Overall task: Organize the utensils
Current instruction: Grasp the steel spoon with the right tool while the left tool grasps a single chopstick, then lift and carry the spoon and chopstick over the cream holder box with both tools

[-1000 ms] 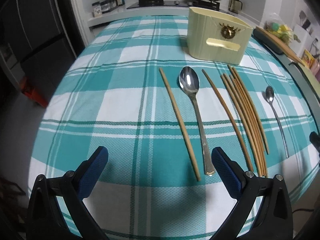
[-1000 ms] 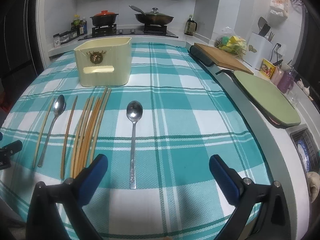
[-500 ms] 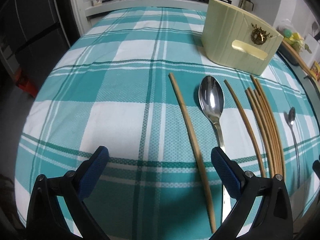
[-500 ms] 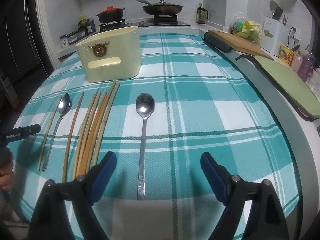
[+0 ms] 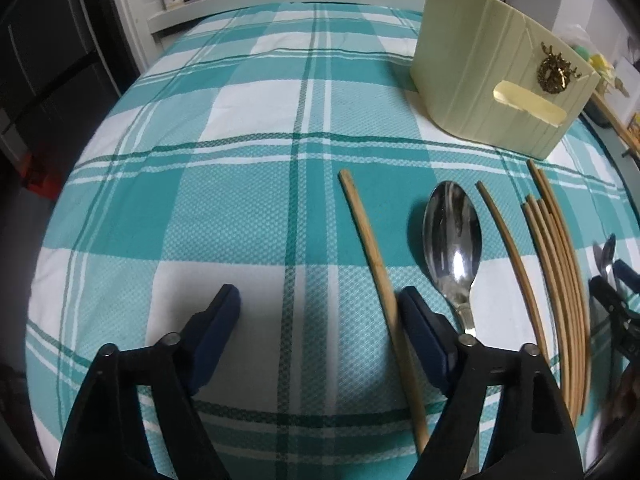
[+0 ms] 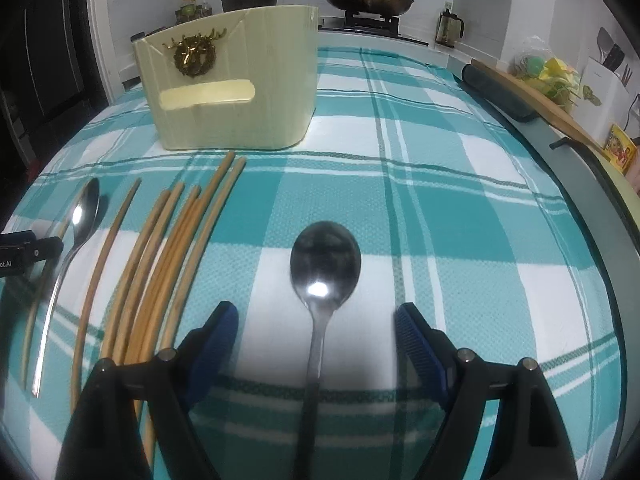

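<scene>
The small spoon lies flat on the checked worktop, bowl toward the cream utensil holder, handle running back toward me. Its long axis passes straight between the right gripper fingers, which stand apart on either side of the handle without touching it; they have just been closing slightly. I judge this the nearer pickup.

On the left, a single chopstick lies along the same direction, right against the inner face of the left gripper's right-hand finger; the large spoon sits just outside it. These fingers are apart, have just been closing, and clamp nothing. Bundled chopsticks lie between the two spoons.
</scene>
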A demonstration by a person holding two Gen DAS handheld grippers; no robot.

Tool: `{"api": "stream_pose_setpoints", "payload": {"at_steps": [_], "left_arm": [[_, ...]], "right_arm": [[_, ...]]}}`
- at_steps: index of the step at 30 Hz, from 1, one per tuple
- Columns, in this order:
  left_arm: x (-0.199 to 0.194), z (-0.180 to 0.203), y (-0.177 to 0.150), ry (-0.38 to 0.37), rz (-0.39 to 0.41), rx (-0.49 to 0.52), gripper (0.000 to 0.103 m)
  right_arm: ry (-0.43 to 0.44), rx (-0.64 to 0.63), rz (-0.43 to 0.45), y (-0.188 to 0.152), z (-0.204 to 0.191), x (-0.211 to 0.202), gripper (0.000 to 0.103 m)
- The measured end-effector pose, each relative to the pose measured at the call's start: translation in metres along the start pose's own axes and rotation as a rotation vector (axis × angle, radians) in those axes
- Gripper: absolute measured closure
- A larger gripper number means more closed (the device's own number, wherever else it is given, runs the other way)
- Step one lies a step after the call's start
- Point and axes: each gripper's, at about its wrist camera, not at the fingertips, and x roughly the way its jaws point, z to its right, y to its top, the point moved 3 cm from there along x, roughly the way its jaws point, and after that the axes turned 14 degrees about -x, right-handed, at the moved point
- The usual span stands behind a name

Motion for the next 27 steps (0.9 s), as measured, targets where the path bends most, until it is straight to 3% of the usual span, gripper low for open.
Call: {"api": "stream_pose_setpoints", "payload": {"at_steps": [1,3,4,5,6,8,11,14,21,27], "left_arm": [[-0.001,0.005,0.001,-0.008,0.0,0.012,0.038],[-0.001,0.016,0.003,-0.02,0.004,0.047,0.064],[-0.001,0.019,0.003,-0.022,0.01,0.06,0.07],[-0.001,0.022,0.004,-0.043,0.009,0.068,0.092],[0.0,0.025,0.005,-0.06,0.005,0.069,0.097],[0.001,0.025,0.007,-0.066,0.006,0.055,0.098],[-0.008,0.019,0.009,-0.112,0.01,0.011,0.099],[-0.033,0.013,0.008,-0.138,0.076,0.007,0.098],[-0.102,0.001,0.0,-0.212,0.216,-0.012,0.098],[-0.137,-0.001,-0.008,-0.257,0.272,-0.021,0.098]], "right_arm": [[0.001,0.009,0.001,0.003,0.002,0.002,0.02],[0.002,0.015,0.01,0.008,0.003,0.006,0.021],[0.001,0.014,0.015,0.011,0.003,0.007,0.028],[0.011,0.013,0.02,0.013,0.004,0.008,0.04],[0.013,0.009,0.025,0.015,0.004,0.009,0.047],[0.01,0.002,0.036,0.019,0.006,0.009,0.068],[0.041,0.009,0.046,0.022,0.009,0.008,0.068],[0.069,0.025,0.079,0.022,0.012,-0.006,0.068],[0.098,0.017,0.233,0.029,0.006,-0.075,0.068],[0.098,-0.008,0.341,0.031,-0.006,-0.131,0.068]]}}
